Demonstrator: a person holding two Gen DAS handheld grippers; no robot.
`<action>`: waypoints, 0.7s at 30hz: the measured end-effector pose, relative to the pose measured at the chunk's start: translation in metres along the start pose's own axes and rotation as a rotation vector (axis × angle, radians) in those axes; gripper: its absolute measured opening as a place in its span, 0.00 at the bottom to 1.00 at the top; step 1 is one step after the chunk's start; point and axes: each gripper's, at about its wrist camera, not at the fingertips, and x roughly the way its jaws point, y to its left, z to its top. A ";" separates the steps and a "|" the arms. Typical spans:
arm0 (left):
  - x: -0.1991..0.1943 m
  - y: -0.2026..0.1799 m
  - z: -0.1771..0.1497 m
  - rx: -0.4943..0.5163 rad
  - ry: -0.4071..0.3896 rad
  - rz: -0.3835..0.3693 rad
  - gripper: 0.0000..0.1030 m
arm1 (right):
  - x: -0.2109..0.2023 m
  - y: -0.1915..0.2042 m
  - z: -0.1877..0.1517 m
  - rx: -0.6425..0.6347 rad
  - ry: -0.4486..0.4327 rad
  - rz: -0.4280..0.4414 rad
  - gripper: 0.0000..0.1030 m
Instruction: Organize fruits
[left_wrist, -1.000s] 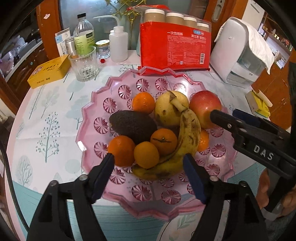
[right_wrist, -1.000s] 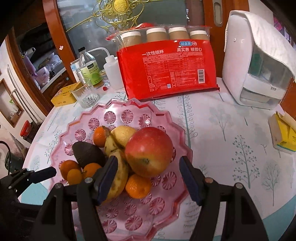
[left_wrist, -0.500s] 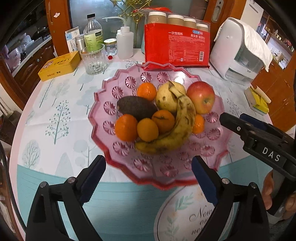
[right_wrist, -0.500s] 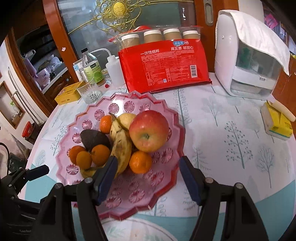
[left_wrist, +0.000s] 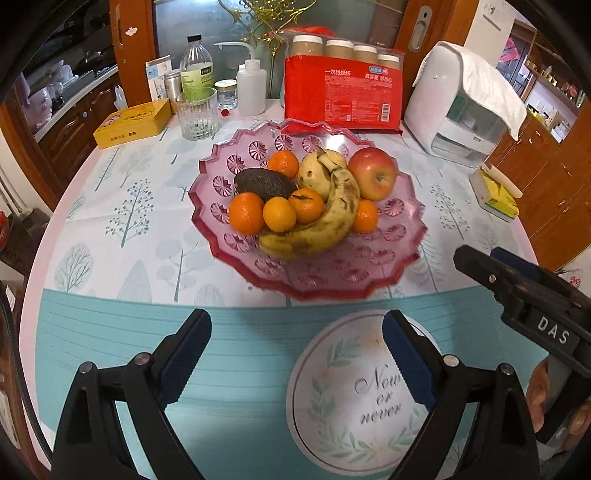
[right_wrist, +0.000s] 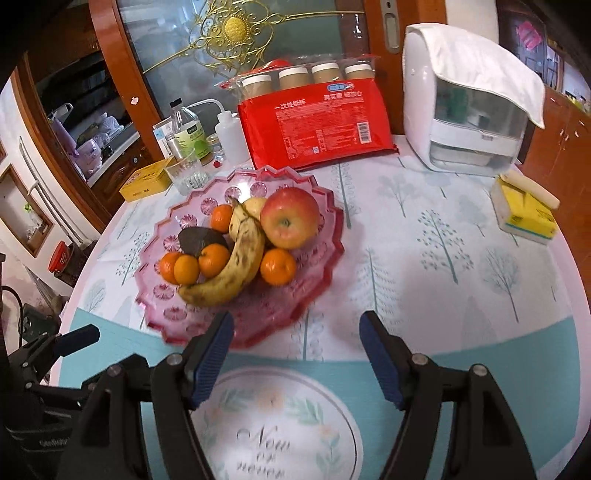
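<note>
Ahead of both grippers, on the far side of the teal band of the tablecloth (left_wrist: 110, 332), the pink glass plate (left_wrist: 221, 155) is seen with all the fruit heaped on it. Both the left gripper (left_wrist: 295, 354) and the right gripper (right_wrist: 295, 354) are held wide apart and empty. The banana (left_wrist: 325, 221) is curved with its long axis running near-to-far; it lies straight ahead of the left gripper, which is judged the better placed of the two.
</note>
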 end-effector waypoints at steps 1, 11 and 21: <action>-0.006 -0.002 -0.004 -0.001 -0.005 -0.003 0.91 | -0.007 -0.001 -0.005 0.007 -0.002 0.003 0.72; -0.060 -0.025 -0.043 0.016 -0.034 -0.003 0.91 | -0.061 -0.004 -0.048 0.036 -0.001 -0.021 0.78; -0.120 -0.044 -0.086 0.022 -0.056 0.028 0.91 | -0.120 -0.023 -0.084 0.108 -0.003 -0.039 0.84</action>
